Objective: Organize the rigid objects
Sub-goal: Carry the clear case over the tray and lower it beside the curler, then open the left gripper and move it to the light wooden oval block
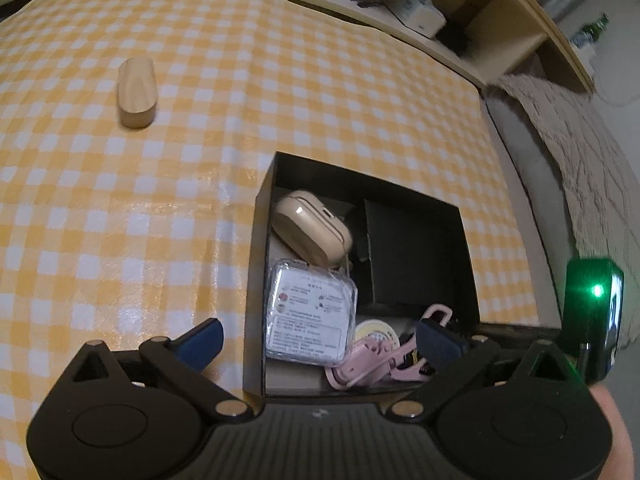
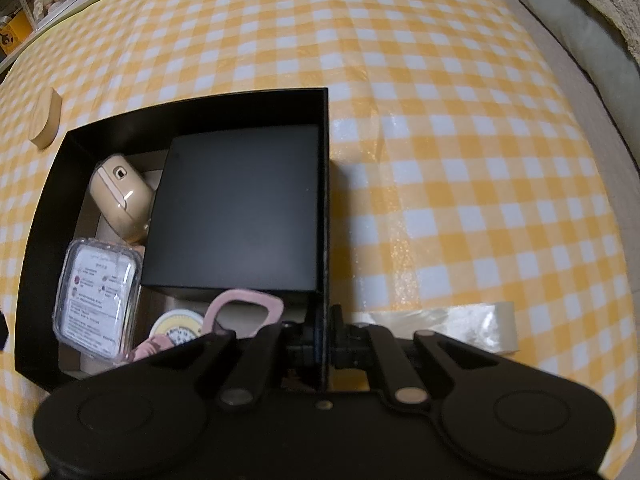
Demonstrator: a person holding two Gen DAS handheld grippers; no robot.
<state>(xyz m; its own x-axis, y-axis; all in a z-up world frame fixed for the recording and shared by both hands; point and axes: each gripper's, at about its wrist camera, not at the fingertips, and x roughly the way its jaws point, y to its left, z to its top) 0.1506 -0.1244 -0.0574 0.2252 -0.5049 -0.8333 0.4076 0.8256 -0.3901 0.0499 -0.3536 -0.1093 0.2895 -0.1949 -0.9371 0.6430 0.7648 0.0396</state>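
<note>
An open black box (image 1: 258,240) sits on the yellow checked tablecloth. Inside lie a beige earbud case (image 1: 312,228), a clear plastic case (image 1: 310,316) with a printed label, a smaller black box (image 1: 412,256), a round yellow tin (image 1: 376,332) and a pink bottle opener (image 1: 372,360). My left gripper (image 1: 320,344) hovers over the box's near end, open wide, its blue pads apart on either side of the clear case without touching it. My right gripper (image 2: 324,340) is shut on the box's right wall (image 2: 324,200). A wooden block (image 1: 136,94) lies alone on the cloth, far left of the box.
A strip of clear tape (image 2: 460,324) is stuck to the cloth right of the box. Wooden shelves (image 1: 420,12) with clutter run behind the table. A blanket-covered seat (image 1: 580,140) borders the right edge. A black device with a green light (image 1: 596,312) sits at the right.
</note>
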